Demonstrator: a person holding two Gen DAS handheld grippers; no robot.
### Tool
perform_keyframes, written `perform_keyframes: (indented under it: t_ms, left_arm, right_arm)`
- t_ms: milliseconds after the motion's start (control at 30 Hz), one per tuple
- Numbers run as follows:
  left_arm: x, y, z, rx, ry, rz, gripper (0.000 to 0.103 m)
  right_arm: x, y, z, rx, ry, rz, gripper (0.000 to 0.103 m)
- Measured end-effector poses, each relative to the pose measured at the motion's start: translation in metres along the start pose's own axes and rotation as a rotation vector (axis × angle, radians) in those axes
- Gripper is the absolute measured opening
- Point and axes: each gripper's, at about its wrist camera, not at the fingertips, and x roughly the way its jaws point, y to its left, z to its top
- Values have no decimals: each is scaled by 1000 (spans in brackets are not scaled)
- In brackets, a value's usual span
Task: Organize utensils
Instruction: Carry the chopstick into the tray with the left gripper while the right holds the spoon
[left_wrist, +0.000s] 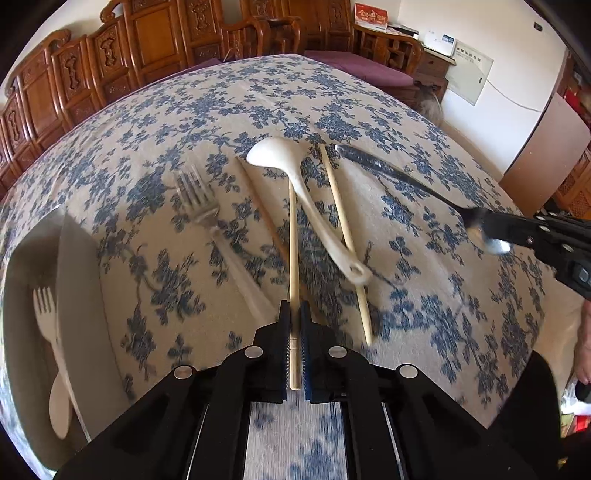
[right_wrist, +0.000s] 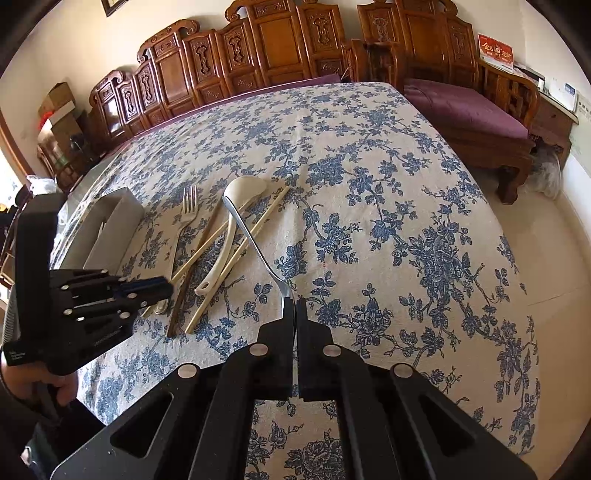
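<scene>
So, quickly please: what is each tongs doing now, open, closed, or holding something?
Left tongs: closed on a light chopstick.
Right tongs: closed on a metal spoon, holding it by the bowl end.

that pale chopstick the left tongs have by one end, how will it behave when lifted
Probably stiff and light: the chopstick is a thin straight stick. Held at its end by the left tongs, it may pivot. It seems to touch the white spoon, which could shift.

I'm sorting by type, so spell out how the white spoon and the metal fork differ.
The white spoon is matte cream; the metal fork is shiny silver. The spoon ends in a rounded bowl, the fork in tines. The spoon lies across a chopstick; the fork lies on the cloth. Both rest ungripped, heads pointing away.
</scene>
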Motion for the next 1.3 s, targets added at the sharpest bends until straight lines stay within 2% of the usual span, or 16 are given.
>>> perform_keyframes:
  t_ms: [200,467,733,1033,1300]
  left_arm:
    - [-28,4,-17,17,-30,24,4]
    - [-73,27,-35,-23,-93,46,4]
    - [-112,53,-41,-65,-157,70,4]
    - [-132,90,-51,-113,-179,109,4]
    - [-132,129,-64,-163,-171,140,4]
  right_arm:
    - [-7,9,3,-28,-19,-3,2]
    - [-27,29,8,-67,-83,-5,2]
    - [-37,49,14,-106,-108,1,2]
    - [-31,79,21,-148,-105,19,2]
    - [-17,116,24,-188,-91,48,2]
